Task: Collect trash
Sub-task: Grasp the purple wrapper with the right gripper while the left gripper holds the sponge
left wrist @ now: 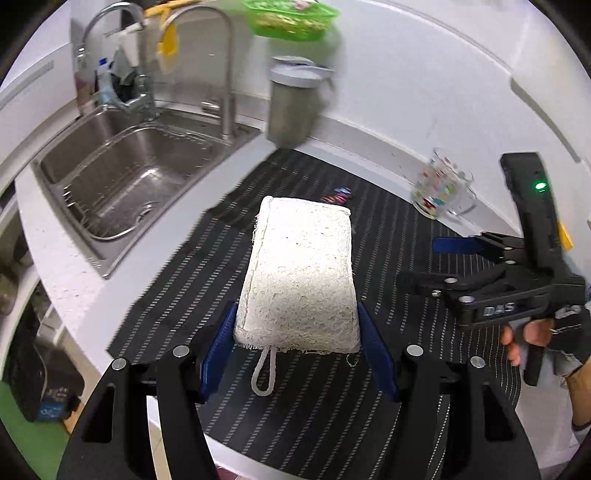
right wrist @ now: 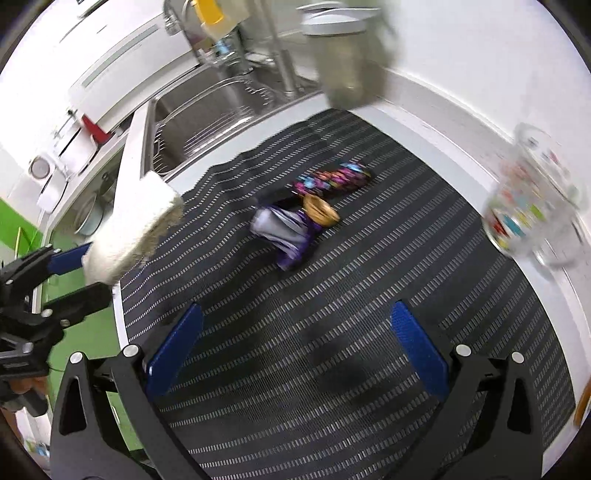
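Observation:
My left gripper (left wrist: 297, 310) is shut on a white loofah sponge (left wrist: 299, 273), its blue pads pressing both long sides, a string loop hanging at the near end. The right wrist view shows the same sponge (right wrist: 136, 225) held up at the left, over the mat's edge. Crumpled wrappers lie on the striped mat: a colourful one (right wrist: 332, 179), a silver-purple one (right wrist: 284, 232) and a small golden piece (right wrist: 321, 212). In the left wrist view they peek out past the sponge (left wrist: 338, 195). My right gripper (right wrist: 297, 310) hangs open above the mat, nearer than the wrappers, with nothing between its pads.
A steel sink (left wrist: 122, 184) with tall faucets lies left of the black striped mat (left wrist: 332, 406). A grey lidded canister (left wrist: 291, 103) stands against the back wall, and a patterned glass mug (left wrist: 443, 192) at the mat's right. A green basket (left wrist: 291, 18) hangs above.

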A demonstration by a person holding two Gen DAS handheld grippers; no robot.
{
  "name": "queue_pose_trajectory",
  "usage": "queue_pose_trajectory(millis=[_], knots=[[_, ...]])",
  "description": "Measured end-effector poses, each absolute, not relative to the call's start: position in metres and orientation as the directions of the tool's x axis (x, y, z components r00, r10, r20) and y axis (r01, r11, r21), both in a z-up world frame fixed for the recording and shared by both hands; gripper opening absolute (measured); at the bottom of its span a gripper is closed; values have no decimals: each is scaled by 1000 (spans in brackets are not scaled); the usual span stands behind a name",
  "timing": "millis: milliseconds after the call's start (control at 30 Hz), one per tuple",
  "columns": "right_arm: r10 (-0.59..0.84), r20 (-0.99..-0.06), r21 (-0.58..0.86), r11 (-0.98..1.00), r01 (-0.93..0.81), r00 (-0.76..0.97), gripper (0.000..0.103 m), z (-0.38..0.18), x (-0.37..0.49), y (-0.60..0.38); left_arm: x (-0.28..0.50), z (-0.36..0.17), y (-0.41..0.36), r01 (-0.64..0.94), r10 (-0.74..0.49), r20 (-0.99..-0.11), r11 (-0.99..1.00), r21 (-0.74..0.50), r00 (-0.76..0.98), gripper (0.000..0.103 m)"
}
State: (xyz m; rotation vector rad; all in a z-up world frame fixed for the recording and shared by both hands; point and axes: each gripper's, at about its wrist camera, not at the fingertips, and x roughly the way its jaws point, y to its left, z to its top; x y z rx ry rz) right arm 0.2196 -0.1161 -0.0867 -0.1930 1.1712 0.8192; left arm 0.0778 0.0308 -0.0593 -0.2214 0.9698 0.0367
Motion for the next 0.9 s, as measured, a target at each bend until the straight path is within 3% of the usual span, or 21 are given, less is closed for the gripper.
queue_pose_trajectory(millis=[200,267,400,633,667,700,767,900], knots=[[460,-877,248,680,-690,138,97,-105,236,-77,75,-64,58,-166,-63,-821,968,-190,568,63],[454,-881,245,680,-691,134,83,-109,241,-69,76,-68,65,-176,-67,-823,964,-199,564,63],[452,-883,251,679,-690,123,70,-116,247,-58,76,-73,75,-191,-73,-826,958,-214,559,63],[446,-887,247,680,-690,122,32,-121,248,-53,72,-78,81,-206,-79,-827,951,-229,556,63],[445,-887,245,682,-689,125,14,-120,248,-54,72,-78,81,-206,-81,-827,951,-231,556,63],[444,-887,244,684,-688,126,6,-120,247,-54,71,-79,81,-205,-82,-827,951,-233,557,63],[448,-885,246,686,-685,130,1,-117,246,-57,71,-78,81,-206,-87,-824,949,-240,560,63],[459,-877,250,685,-684,139,0,-109,244,-64,70,-75,77,-201,-90,-819,949,-244,566,63]])
